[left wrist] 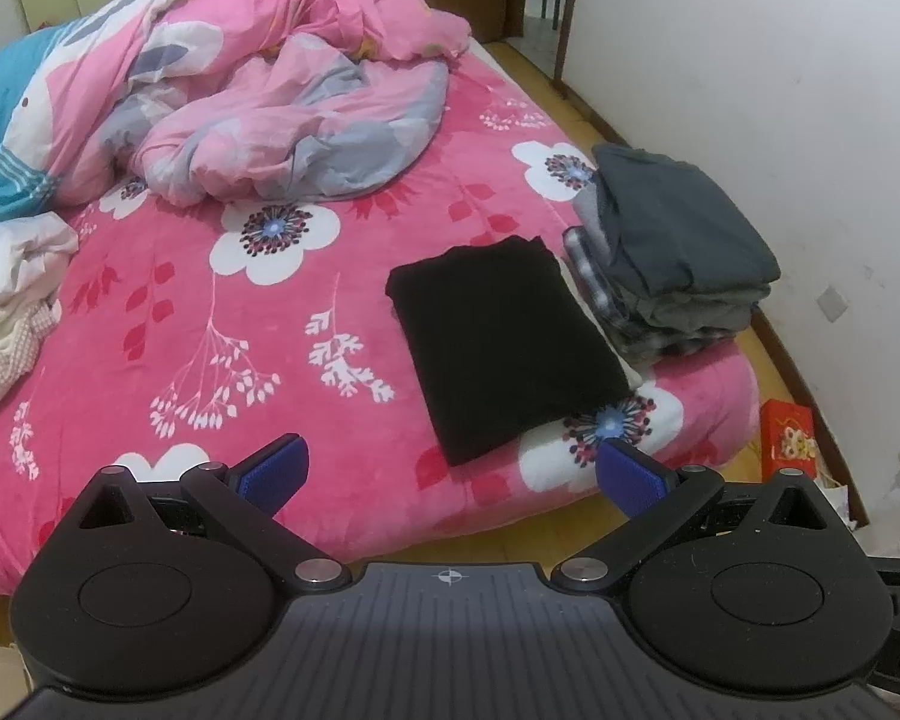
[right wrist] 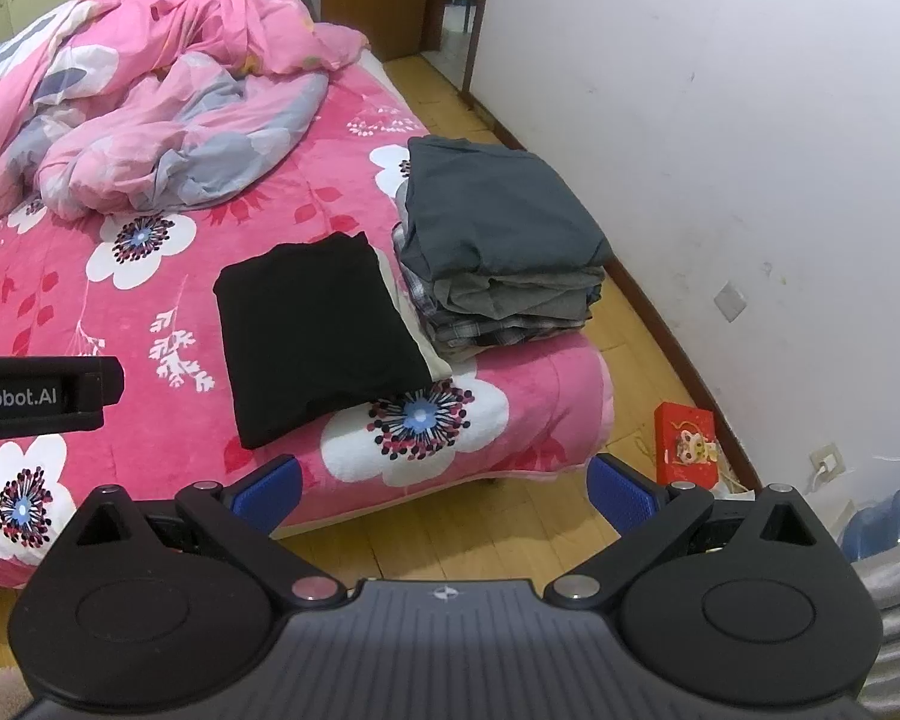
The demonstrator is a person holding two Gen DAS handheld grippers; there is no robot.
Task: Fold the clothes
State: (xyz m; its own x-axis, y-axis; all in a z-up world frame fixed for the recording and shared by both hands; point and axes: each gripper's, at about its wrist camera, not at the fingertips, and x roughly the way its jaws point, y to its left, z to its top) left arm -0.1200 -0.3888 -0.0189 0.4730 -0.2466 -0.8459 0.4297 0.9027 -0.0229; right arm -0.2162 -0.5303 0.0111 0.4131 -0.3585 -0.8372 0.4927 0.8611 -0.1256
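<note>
A folded black garment [left wrist: 501, 342] [right wrist: 318, 336] lies flat on the pink flowered bed [left wrist: 240, 372] [right wrist: 120, 312], near its foot corner. Right beside it stands a stack of folded grey and plaid clothes [left wrist: 678, 252] [right wrist: 504, 240]. A heap of unfolded white and checked clothes [left wrist: 12, 300] sits at the bed's left edge in the left wrist view. My left gripper [left wrist: 453, 471] is open and empty, held back above the bed's foot edge. My right gripper [right wrist: 444, 483] is open and empty too, hovering over the floor just off the bed. The left gripper's black body [right wrist: 42, 393] pokes in at the right wrist view's left edge.
A rumpled pink and grey duvet [left wrist: 258, 78] [right wrist: 150, 96] covers the bed's far half. A white wall [left wrist: 780, 120] runs close along the right side, with a strip of wooden floor [right wrist: 648, 348] between. A red box [left wrist: 786, 438] [right wrist: 687, 438] lies on the floor by the wall.
</note>
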